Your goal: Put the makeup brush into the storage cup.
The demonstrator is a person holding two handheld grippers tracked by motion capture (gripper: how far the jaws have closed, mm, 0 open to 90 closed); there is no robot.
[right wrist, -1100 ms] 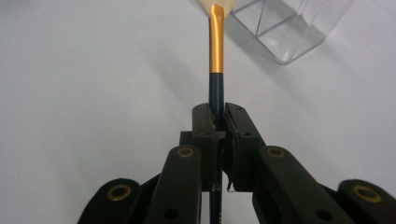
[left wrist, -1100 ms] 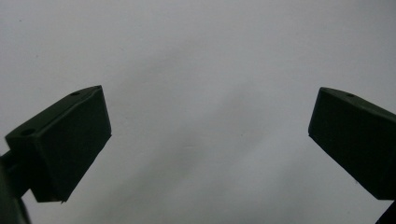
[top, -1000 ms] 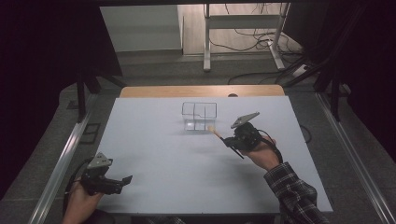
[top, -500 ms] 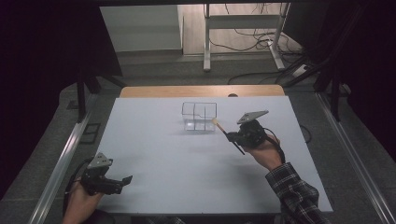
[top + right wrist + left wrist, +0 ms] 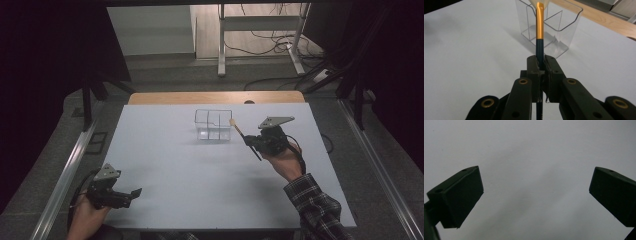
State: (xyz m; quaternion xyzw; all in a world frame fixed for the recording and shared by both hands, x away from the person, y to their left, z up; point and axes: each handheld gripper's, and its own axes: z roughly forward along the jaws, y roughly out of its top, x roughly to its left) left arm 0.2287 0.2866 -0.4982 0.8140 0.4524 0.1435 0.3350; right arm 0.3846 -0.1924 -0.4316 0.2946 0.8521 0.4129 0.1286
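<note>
jaws clamped on a brush beside the clear organizer

jaws of the right gripper (image 5: 541,65) are pressed together on the dark handle of a brush (image 5: 539,30), which has a gold ferrule. the brush tilts up toward the clear organizer (image 5: 213,125), its pale tip at the organizer's right rim. the organizer stands on the white counter (image 5: 190,175), toward its far edge. well away from the organizer, at the counter's near left corner, the left gripper (image 5: 134,192) has its jaws wide apart with nothing between them.
</note>
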